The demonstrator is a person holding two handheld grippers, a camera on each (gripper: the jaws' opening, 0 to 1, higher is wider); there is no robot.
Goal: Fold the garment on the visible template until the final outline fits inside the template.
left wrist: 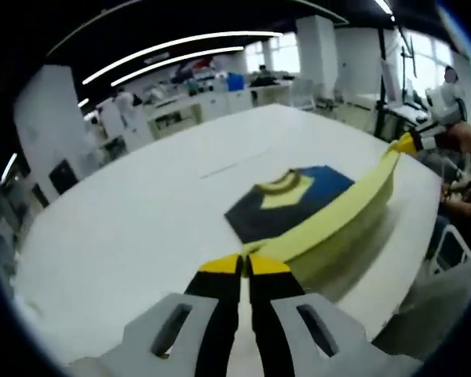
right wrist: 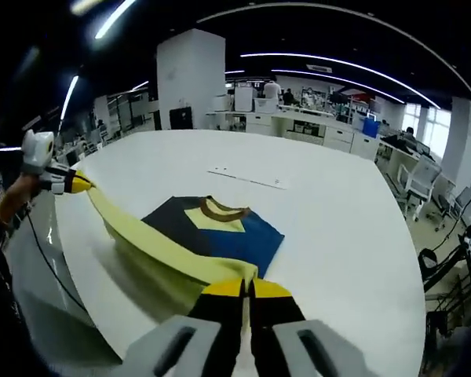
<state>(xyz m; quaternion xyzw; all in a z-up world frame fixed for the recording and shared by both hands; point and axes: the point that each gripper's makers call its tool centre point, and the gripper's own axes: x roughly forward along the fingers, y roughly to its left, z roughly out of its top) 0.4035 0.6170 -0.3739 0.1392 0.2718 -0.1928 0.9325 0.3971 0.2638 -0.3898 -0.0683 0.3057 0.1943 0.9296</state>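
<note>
— Nearest the lens: left gripper (left wrist: 246,265), yellow tips pinched together on a corner of the garment (left wrist: 294,206). Same on the other side, right gripper (right wrist: 246,287) clamped on the opposite corner.

— And between them?

— Pale yellow hem pulled into a taut band, lifted clear of the table (left wrist: 133,204). Collar end lying flat on the white top, navy and blue panels with a yellow chevron under a brown neckband.

— Handling?

— Probably light, soft, limp. Sagging likely as soon as tension drops, so best kept stretched while carried over. Corners look like the right hold; mid-hem would bunch.

— Template?

— Cannot tell. No clear outline around the garment; only a thin line on the table beyond the collar (right wrist: 247,179).

— Room?

— Plenty of bare table beyond the collar and to either side of the garment. Tighter behind the lifted hem: table's curved edge close under the band, a drop to the floor past it. Fold toward the collar looks safest, away from that edge.

— Fold progress?

— Seemingly mid-fold, hem raised, not yet laid down.
</note>
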